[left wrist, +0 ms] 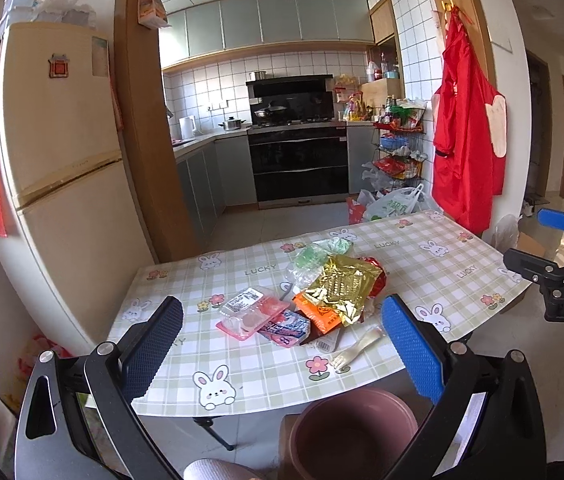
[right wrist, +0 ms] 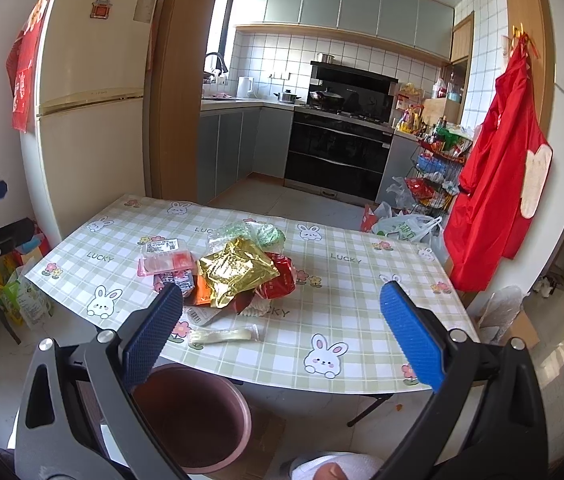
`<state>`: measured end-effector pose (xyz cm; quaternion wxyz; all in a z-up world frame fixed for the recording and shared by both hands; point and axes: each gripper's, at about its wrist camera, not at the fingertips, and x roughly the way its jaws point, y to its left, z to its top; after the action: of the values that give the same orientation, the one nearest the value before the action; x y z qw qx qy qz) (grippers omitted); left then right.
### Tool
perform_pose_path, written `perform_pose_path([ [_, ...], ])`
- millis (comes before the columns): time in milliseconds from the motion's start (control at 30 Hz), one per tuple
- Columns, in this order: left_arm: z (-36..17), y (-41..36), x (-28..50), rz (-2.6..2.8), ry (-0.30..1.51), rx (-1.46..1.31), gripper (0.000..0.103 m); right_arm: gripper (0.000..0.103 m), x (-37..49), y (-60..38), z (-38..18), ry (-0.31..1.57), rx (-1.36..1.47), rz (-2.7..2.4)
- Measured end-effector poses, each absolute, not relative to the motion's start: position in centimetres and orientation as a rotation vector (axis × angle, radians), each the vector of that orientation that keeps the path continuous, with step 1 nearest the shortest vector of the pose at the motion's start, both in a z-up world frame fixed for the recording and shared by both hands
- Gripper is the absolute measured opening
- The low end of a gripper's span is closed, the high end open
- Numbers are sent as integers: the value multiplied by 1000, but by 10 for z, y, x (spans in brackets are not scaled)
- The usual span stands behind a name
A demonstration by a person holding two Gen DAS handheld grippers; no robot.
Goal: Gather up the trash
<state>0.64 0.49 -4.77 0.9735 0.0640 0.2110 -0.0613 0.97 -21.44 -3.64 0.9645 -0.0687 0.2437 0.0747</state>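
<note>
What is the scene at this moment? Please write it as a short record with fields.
place: kitchen, folding table with rabbit-print cloth
trash: one pile near the table's middle, with gold foil bag on top, orange packet, pink tray, green wrapper
apart from pile: wrapped plastic fork, nearer the front edge
bin: brown-pink bin on the floor below the front edge; no trash visible in the part of it that shows
left gripper: open, holds nothing, short of the pile
right gripper: open, holds nothing

Both grippers — left gripper, right gripper — have black frames, silver screws, textured blue finger pads; one body reads "DAS".
</note>
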Motion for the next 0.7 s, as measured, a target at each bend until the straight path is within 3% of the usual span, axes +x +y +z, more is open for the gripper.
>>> perform_pose_path([
  [333, -121, 44, 35, -127, 548, 54, 98, 98, 43, -219, -115, 612, -11, 194],
  [700, -175, 66, 80, -87, 596, 120, 98, 98, 87, -215, -162, 691, -4, 221],
])
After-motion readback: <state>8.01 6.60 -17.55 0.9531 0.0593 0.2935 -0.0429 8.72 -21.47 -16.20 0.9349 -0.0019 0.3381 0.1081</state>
